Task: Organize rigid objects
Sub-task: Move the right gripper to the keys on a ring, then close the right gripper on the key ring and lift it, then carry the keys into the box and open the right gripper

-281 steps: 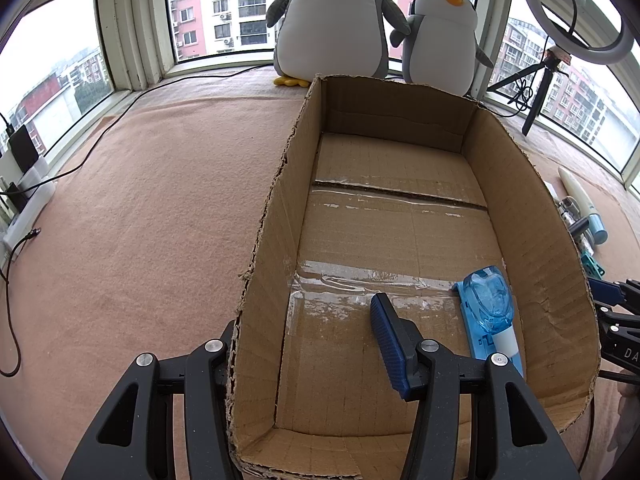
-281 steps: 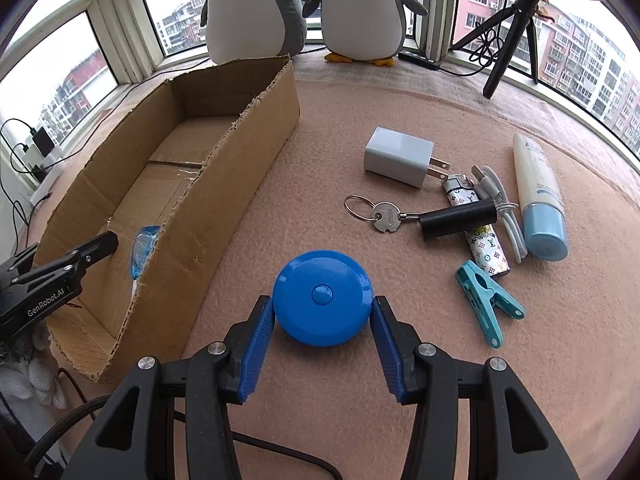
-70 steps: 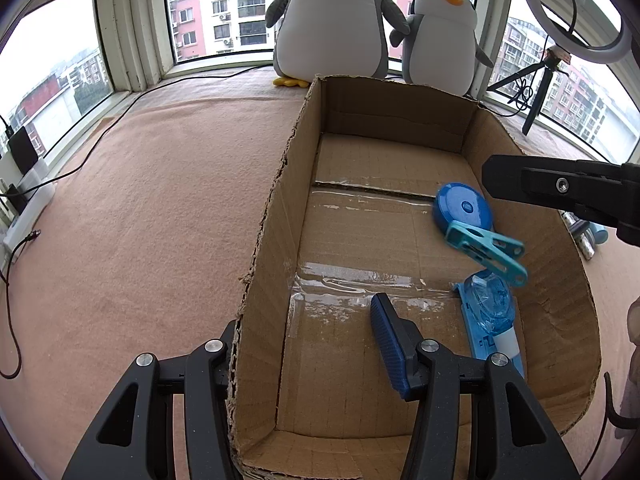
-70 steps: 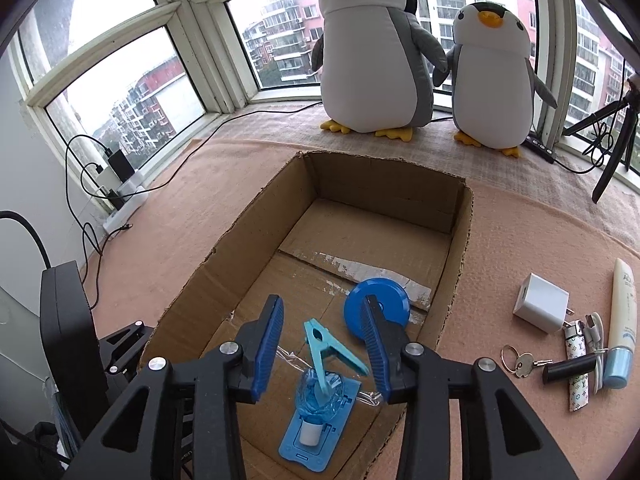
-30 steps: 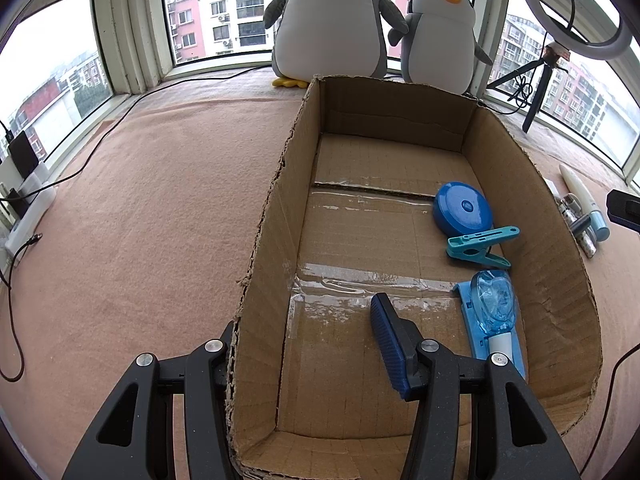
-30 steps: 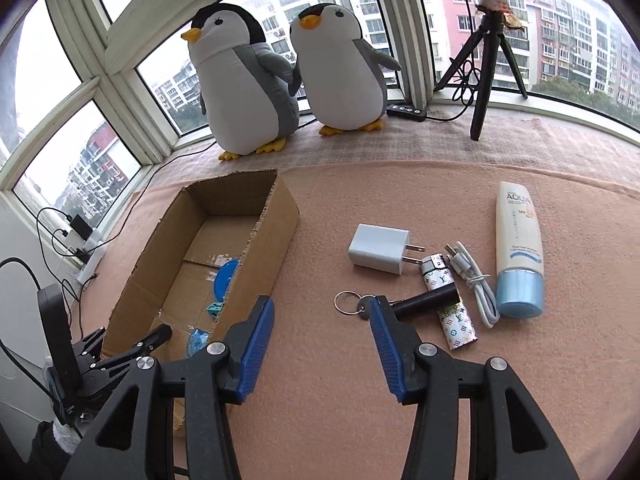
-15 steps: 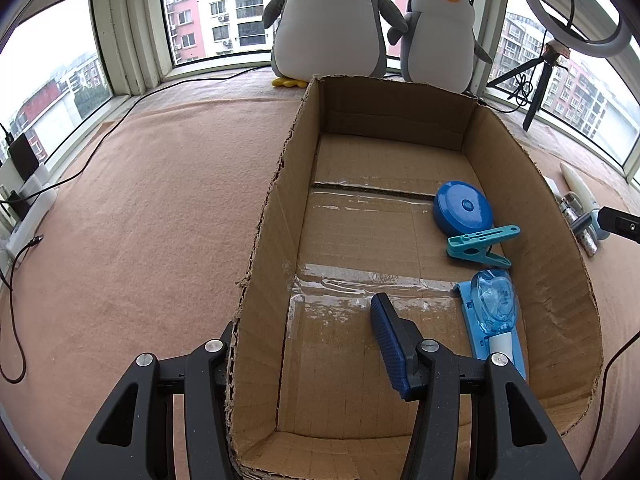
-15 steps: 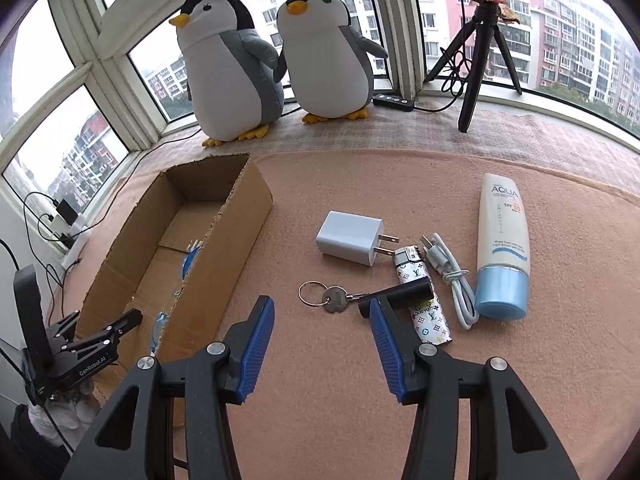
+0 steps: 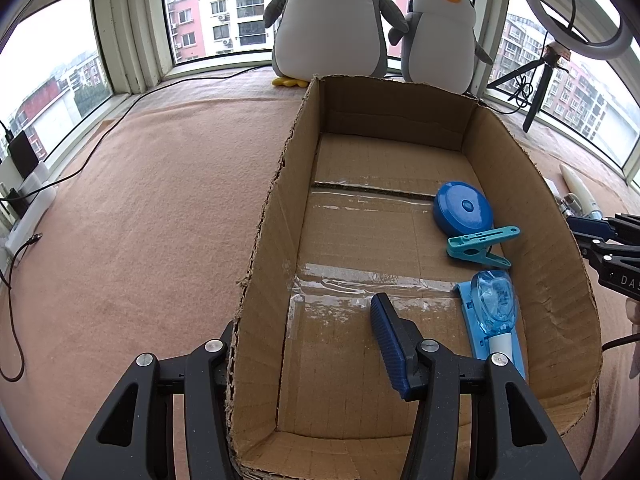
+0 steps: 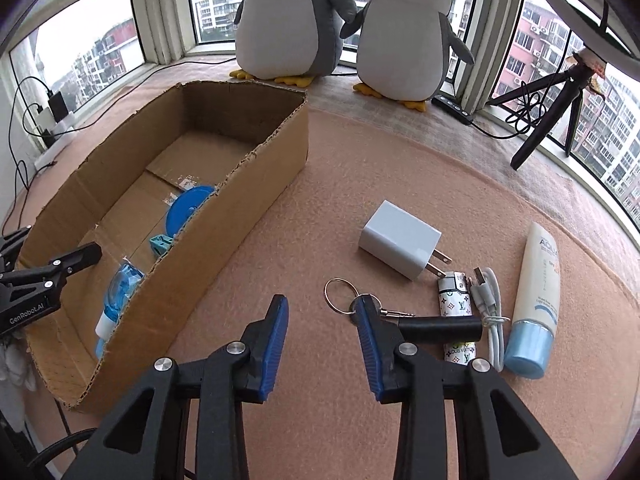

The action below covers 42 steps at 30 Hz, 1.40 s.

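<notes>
Now keys (image 10: 362, 307) touch the wide-apart right tongs (image 10: 322, 322).

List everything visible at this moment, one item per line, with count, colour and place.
cardboard box: 1, brown, on the mat
tape measure: 1, blue, in box
clothes peg: 1, teal, in box
correction tape pack: 1, blue, in box
charger: 1, white, on mat
keys: 1 set, metal, on mat
lighter: 1, patterned, on mat
cable: 1, white, on mat
tube: 1, white and blue, on mat
plush penguins: 2, by window
tripod: 1, black, at window
left gripper: astride box wall
right gripper: open, above keys
</notes>
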Tool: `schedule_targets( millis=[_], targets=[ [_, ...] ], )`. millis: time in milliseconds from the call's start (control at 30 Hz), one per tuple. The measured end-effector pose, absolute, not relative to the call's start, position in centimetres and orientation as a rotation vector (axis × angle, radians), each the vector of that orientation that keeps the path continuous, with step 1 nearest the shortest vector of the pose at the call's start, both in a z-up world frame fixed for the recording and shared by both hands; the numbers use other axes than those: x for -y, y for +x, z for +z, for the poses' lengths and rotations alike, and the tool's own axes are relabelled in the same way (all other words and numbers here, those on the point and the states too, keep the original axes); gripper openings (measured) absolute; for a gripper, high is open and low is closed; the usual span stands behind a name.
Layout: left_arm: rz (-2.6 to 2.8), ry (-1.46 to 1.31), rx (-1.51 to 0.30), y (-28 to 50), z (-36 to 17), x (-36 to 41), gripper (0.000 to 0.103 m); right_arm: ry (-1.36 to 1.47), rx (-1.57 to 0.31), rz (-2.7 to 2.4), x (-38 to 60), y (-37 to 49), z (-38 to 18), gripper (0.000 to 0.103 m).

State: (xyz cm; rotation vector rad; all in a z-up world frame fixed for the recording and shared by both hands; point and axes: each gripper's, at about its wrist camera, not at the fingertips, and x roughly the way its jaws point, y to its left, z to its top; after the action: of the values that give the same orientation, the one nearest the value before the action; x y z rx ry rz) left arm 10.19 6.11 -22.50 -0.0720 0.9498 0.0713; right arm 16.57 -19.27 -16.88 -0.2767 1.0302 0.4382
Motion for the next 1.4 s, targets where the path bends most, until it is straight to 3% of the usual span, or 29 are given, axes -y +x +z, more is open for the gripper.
schedule_targets(
  millis=[600, 833, 1400],
  targets=[
    [0.07, -0.078, -0.949, 10.1, -22.5, -6.3, 0.055, -0.308, -1.072, 0.438, 19.3, 17.7, -18.1, 0.015],
    [0.072, -0.078, -0.949, 10.1, -22.5, -6.2, 0.055, -0.239, -1.082, 0.427, 20.2, 18.1, -18.2, 0.004],
    [0.072, -0.078, -0.949, 10.1, -22.5, -6.2, 0.055, -0.144, -0.991, 0.435, 20.5, 16.7, -14.5, 0.002]
  ],
)
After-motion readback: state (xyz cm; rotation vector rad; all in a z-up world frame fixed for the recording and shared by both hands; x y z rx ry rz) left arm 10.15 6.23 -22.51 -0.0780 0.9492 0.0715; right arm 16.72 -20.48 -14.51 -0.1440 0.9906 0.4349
